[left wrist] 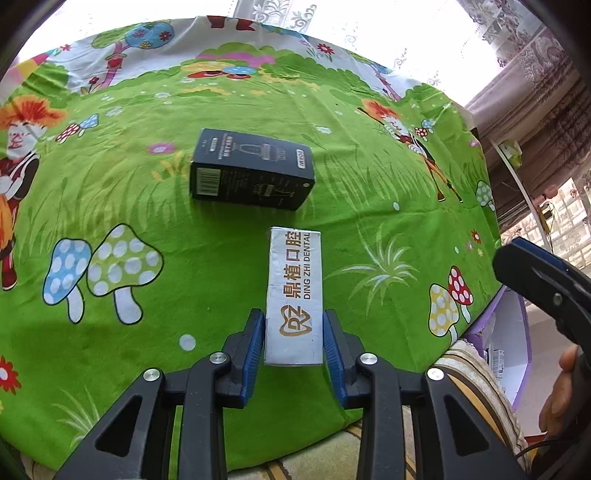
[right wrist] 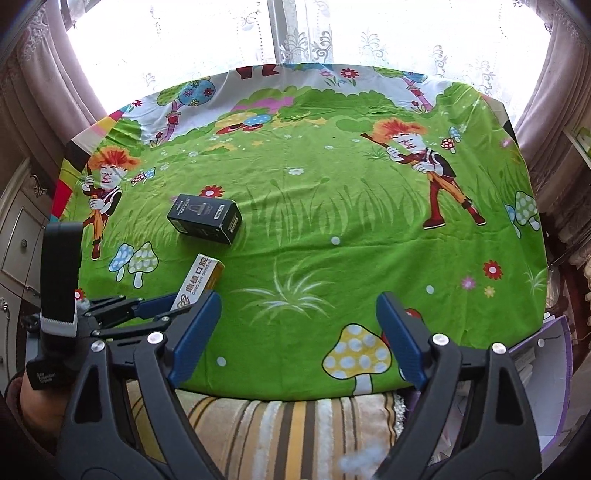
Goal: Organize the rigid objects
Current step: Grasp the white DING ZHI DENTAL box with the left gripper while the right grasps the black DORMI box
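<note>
My left gripper (left wrist: pixel 294 326) is shut on a long white box (left wrist: pixel 294 295) printed "DING ZHI DENTAL", gripping its near end; the box points away over the green cartoon cloth. The white box (right wrist: pixel 197 278) also shows in the right wrist view, held by the left gripper (right wrist: pixel 173 314). A black box (left wrist: pixel 251 170) lies flat on the cloth just beyond the white box's far end, apart from it; it also shows in the right wrist view (right wrist: pixel 205 218). My right gripper (right wrist: pixel 299 321) is open and empty above the cloth's near edge.
The green cartoon tablecloth (right wrist: pixel 332 221) covers the table. A striped cushion (right wrist: pixel 288 428) lies below its near edge. A purple-edged white box (left wrist: pixel 513 332) stands at the right. Lace curtains (right wrist: pixel 295 33) hang behind the table. A drawer cabinet (right wrist: pixel 22 240) stands at the left.
</note>
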The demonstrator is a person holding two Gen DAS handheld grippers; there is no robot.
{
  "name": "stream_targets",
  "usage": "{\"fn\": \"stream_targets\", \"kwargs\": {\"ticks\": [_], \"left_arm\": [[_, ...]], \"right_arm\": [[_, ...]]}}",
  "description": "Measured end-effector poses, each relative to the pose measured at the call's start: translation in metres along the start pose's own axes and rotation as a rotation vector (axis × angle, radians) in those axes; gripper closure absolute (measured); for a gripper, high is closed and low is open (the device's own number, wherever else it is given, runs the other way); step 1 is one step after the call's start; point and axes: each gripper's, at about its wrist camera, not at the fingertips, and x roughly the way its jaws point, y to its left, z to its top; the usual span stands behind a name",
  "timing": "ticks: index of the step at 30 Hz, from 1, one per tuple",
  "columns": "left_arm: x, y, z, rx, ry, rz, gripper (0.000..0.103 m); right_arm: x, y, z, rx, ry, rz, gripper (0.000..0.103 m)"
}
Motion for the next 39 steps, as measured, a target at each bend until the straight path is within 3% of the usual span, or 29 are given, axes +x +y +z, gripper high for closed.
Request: {"fn": "stream_targets", "kwargs": {"ticks": [15, 21, 39], "left_arm": [[-0.053, 0.084, -0.018, -0.274, -0.189, 0.118, 0.07], [-0.056, 0.1, -0.022, -0.335, -0.228, 0.101, 0.07], [-0.049, 0.107, -0.02, -0.355, -0.246, 0.056, 0.07]], "right_arm": [[0.066, 0.088, 0.028, 0.027, 0.02, 0.003, 0.004], [0.089, 0.101, 0.042, 0.071, 0.007, -0.03, 0.001], [0.141, 0.103, 0.05, 0.067, 0.055, -0.128, 0.003]]}}
